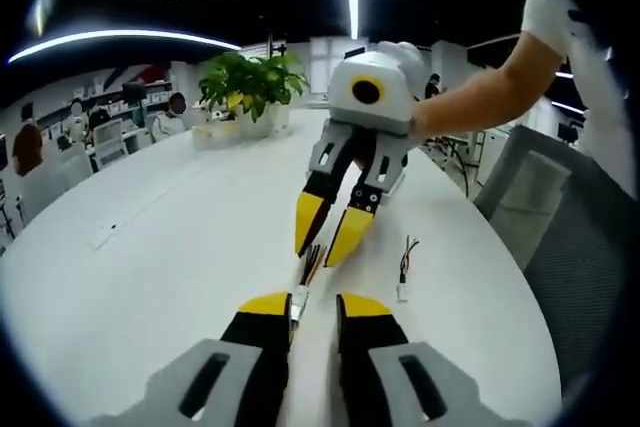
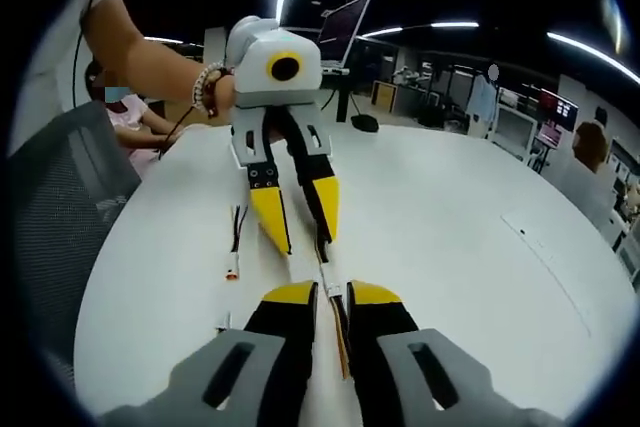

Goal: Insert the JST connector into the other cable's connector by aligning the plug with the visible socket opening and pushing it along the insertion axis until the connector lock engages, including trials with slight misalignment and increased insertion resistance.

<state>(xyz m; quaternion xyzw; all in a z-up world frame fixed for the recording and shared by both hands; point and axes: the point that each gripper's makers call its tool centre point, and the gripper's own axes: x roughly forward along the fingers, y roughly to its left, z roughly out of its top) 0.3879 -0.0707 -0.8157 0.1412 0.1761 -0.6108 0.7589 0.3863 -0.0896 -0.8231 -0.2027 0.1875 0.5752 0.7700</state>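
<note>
A thin cable (image 1: 312,263) with coloured wires lies on the white table (image 1: 180,247) and runs between the two grippers, which face each other. Its white connector end (image 1: 297,299) rests in the gap of my left gripper (image 1: 314,305), whose jaws stand apart around it. In the right gripper view the same cable (image 2: 324,252) runs from the left gripper (image 2: 300,219) into the narrow gap of my right gripper (image 2: 332,295), whose jaws are also apart. A second short cable (image 1: 404,269) lies loose beside them, its red connector (image 2: 232,272) pointing toward the right gripper.
A potted plant (image 1: 250,87) stands at the far end of the table. A grey mesh chair (image 1: 560,237) stands at the table's edge. A person's arm (image 1: 480,87) holds the right gripper (image 1: 330,230). Desks, monitors and seated people fill the room behind.
</note>
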